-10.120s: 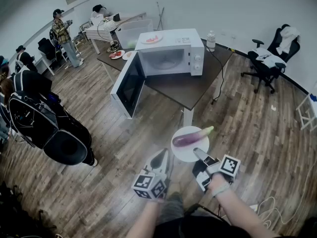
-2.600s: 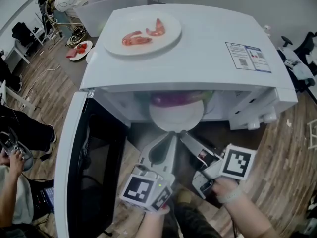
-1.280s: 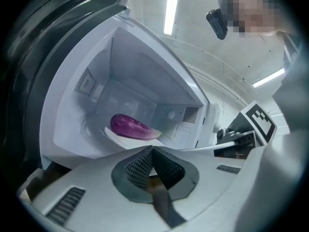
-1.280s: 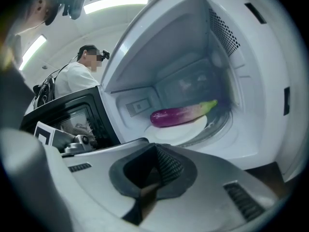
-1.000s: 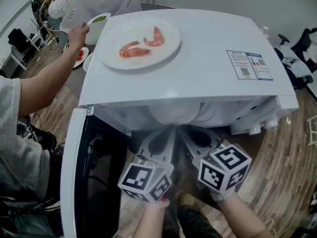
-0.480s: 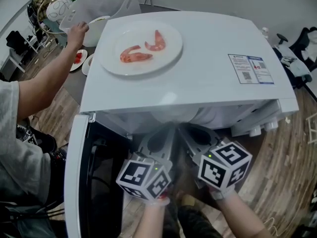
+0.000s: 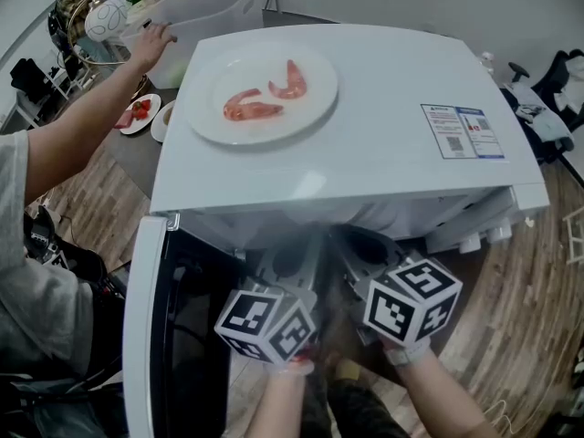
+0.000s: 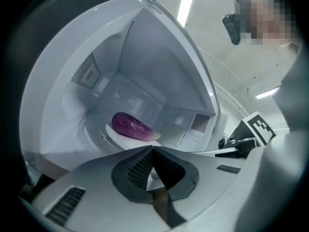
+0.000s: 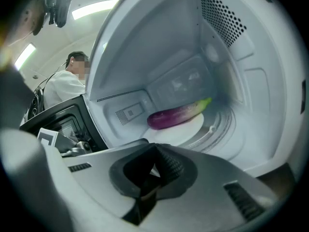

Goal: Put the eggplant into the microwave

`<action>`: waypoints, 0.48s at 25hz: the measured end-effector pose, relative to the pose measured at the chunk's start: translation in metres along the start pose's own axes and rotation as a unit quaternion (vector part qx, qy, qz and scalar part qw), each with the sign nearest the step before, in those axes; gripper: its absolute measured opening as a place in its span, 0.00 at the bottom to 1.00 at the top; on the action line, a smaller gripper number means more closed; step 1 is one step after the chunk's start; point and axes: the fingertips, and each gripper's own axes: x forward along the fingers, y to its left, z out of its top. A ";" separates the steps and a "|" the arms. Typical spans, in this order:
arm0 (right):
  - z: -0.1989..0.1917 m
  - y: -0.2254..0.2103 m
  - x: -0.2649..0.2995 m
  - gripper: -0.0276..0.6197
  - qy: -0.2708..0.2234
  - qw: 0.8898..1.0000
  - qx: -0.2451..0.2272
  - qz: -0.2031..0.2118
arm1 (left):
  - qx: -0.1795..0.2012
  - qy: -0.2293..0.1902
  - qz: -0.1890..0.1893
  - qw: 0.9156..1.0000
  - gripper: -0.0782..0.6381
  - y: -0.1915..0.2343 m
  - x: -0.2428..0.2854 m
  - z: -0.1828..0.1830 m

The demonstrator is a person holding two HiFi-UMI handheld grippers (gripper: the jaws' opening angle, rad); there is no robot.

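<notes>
The purple eggplant lies on a white plate on the turntable inside the white microwave. Its green stem points to the right in the right gripper view. My left gripper and right gripper sit side by side at the oven's mouth, short of the plate and not touching it. Both pairs of jaws are shut with nothing between them. In the head view the microwave's top hides the eggplant and both sets of fingertips.
The microwave door hangs open at the left of my grippers. A plate of shrimp rests on the oven's top. A person's arm reaches to a clear bin behind. Small plates of food lie on the table.
Both grippers have stayed at the oven's mouth. The plate's edge no longer shows under the microwave's top in the head view. The bystander's hand has shifted from the bowl to the bin.
</notes>
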 end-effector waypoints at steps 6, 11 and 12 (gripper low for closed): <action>0.003 0.005 -0.008 0.05 -0.006 1.000 -0.007 0.010 | -0.006 -0.002 -0.005 1.000 0.11 -0.007 -0.007 -0.002; 0.005 0.011 -0.026 0.05 -0.013 1.000 -0.001 0.022 | 0.003 0.003 -0.013 1.000 0.11 -0.024 -0.018 -0.006; 0.004 0.013 -0.031 0.05 -0.011 1.000 -0.004 0.024 | 0.005 0.006 -0.014 1.000 0.11 -0.028 -0.022 -0.008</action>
